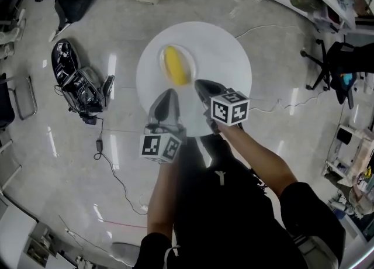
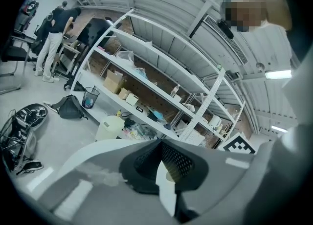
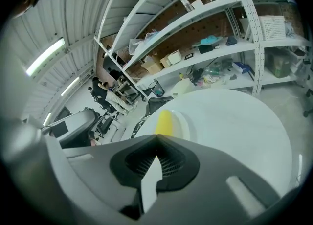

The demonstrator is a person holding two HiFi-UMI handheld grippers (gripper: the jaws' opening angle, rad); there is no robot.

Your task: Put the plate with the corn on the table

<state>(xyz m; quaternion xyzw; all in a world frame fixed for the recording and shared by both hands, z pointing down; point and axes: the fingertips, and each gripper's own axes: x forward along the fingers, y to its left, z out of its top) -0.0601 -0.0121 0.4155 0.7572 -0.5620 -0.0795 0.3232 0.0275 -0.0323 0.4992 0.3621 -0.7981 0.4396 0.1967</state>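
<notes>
Nearest the head camera are the operator's dark-sleeved arms, each holding one claw out over the near edge of the round white tabletop (image 1: 225,57). I read the left claw (image 1: 170,92) as closed: in its own view the jaws meet at their tips with nothing between them. The right claw (image 1: 199,83) is likewise closed and empty.

I see the plate (image 1: 189,55) resting flat on the tabletop, toward its far-left part, with the yellow corn (image 1: 176,66) lying on it. So I judge the placing itself done.

Both claw tips sit just short of the plate's near rim, the left one toward me from it and the right one just beside its near-right side, neither touching. I cannot say which is nearer. The right claw points at the corn, which shows straight ahead of its jaws in the right gripper view. The left claw tilts upward toward the shelving.

The corn's long axis runs from the far edge of the tabletop toward the near edge, leaning slightly right at its near end.
</notes>
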